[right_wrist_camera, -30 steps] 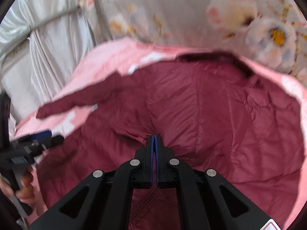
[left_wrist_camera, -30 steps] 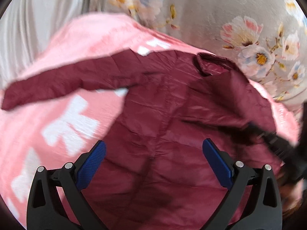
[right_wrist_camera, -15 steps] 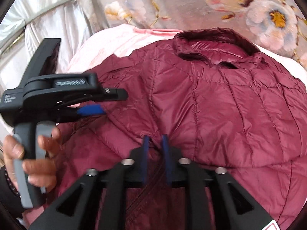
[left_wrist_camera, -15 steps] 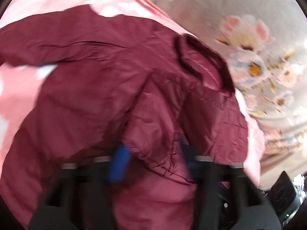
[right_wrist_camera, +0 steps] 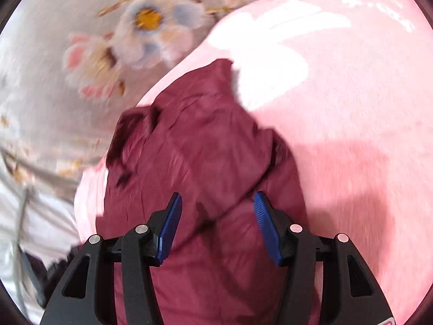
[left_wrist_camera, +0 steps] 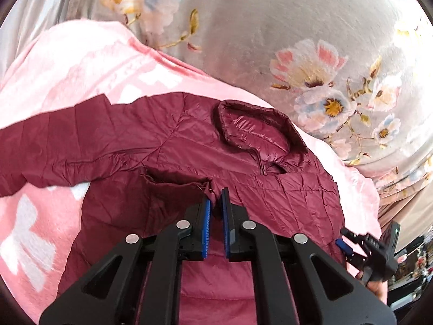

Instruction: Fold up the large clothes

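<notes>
**Inspector:** Where does the garment lie?

**Assessor:** The maroon quilted jacket (left_wrist_camera: 173, 146) is spread front-up on the pink blanket (left_wrist_camera: 62, 62), collar (left_wrist_camera: 254, 130) toward the floral fabric (left_wrist_camera: 311, 27) behind. One sleeve (left_wrist_camera: 54, 146) extends flat to the left in the left wrist view. The other sleeve's cuff (left_wrist_camera: 176, 181) lies folded inward over the chest.

**Inspector:** State of the tools?

**Assessor:** The left gripper (left_wrist_camera: 215, 205) has its blue pads drawn together, pinching the cuff edge at their tips. The right gripper (right_wrist_camera: 216, 216) has its jaws opening, pads clear of the fabric, with jacket below them but nothing gripped. That view is blurred.

**Inspector:** Recommendation for the step in hand?

**Assessor:** In my judgement the sleeve fold is being laid. The cuff should be carried across level, kept taut enough that the slippery shell does not bunch, and set down inside the body outline before release. The free gripper would do well to steady the shoulder seam, since puffy quilting tends to spring back.
</notes>
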`<state>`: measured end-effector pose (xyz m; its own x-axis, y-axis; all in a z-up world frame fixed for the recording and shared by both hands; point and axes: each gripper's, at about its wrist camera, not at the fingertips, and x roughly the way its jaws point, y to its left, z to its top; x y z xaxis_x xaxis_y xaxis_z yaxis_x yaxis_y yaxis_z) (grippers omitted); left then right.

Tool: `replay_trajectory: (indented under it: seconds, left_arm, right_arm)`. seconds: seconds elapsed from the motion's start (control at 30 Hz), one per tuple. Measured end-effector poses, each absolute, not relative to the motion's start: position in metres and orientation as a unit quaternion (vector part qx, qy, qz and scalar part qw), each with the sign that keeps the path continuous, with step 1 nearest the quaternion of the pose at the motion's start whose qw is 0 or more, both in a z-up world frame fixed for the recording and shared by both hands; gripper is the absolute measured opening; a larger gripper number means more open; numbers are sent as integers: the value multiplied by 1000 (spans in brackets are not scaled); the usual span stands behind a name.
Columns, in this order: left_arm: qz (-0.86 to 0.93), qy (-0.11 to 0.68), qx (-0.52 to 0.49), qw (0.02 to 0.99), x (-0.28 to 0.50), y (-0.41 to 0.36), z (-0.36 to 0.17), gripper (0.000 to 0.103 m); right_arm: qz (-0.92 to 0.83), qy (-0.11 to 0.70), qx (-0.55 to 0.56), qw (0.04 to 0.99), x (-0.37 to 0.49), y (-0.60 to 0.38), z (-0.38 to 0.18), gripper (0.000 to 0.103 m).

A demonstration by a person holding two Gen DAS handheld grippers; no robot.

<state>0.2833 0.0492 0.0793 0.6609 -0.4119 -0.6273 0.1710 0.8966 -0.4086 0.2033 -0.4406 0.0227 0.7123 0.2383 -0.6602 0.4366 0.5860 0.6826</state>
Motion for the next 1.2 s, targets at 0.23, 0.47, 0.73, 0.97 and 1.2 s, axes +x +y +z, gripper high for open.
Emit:
replay_trajectory:
  seconds: [0.23, 0.47, 0.73, 0.97, 1.2]
  left_arm:
    - [-149, 331, -128, 923, 282, 39, 100, 5]
    - [-118, 435, -87, 889, 288, 27, 12, 5]
    - [-111, 456, -91, 878, 276, 35, -6, 8]
    - [-89, 414, -70, 903, 255, 61, 58, 20]
    - [-102, 394, -57, 911, 283, 11, 75, 35]
  right_arm:
    - [-49, 289, 451, 843, 220, -446, 61, 3]
    - [-98, 336, 393, 850, 209, -450, 32, 3]
    - [-126, 396, 323, 850, 213, -433, 17, 9]
    - [-134, 345, 245, 896, 182, -435, 84, 22]
    - [-87, 376, 229, 894, 231, -403, 82, 21]
